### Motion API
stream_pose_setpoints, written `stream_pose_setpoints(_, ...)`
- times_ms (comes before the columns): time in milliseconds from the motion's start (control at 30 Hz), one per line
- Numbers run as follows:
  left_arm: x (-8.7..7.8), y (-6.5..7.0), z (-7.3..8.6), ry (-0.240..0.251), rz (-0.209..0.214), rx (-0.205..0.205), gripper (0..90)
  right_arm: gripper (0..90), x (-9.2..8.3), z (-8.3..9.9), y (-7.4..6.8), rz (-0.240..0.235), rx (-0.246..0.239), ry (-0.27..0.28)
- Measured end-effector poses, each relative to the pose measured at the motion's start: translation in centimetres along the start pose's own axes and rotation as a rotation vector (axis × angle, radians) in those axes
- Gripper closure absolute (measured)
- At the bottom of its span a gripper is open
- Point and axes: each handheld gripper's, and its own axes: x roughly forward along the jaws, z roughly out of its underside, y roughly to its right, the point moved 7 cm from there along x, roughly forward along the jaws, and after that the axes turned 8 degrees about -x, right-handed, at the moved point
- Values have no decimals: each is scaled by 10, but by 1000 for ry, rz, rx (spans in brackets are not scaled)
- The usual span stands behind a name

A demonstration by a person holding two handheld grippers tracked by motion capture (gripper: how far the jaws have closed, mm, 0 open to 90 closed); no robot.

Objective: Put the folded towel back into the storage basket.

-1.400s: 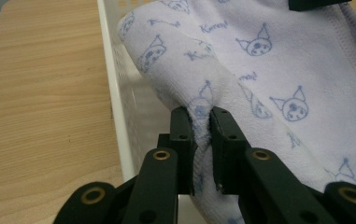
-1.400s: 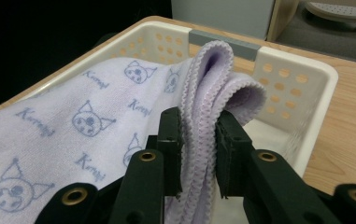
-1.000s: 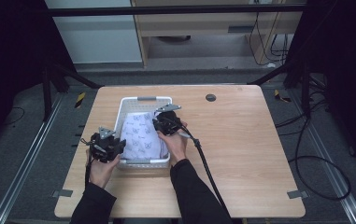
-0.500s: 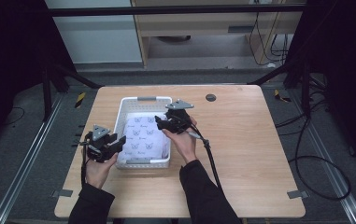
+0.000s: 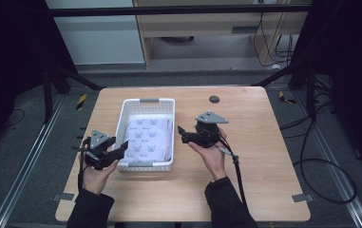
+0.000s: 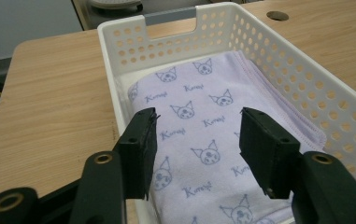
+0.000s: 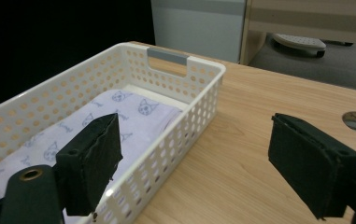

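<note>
Lying folded in the white basket [image 5: 146, 101] on your counter [image 5: 264, 161], the printed cloth [image 5: 147, 140] runs lengthwise away from you, its near end cut off behind the rim. Your left gripper [image 5: 113, 153] and right gripper [image 5: 184, 134] have just been opening, jaws apart, nothing between them.

one white basket [image 5: 121, 124], one folded printed towel [image 5: 148, 138] inside it, one wooden table [image 5: 264, 156], two grippers.
</note>
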Motion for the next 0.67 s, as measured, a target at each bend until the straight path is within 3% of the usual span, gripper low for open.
stream_pose_setpoints(267,-4,2,1,21,18,12,388,127,-32,29,12,50,-27,12)
stream_pose_setpoints(400,-6,2,5,30,17,39,351,123,-53,53,25,85,-4,21)
stream_pose_setpoints(667,-13,0,13,42,15,38,327,122,-74,83,48,131,19,-16)
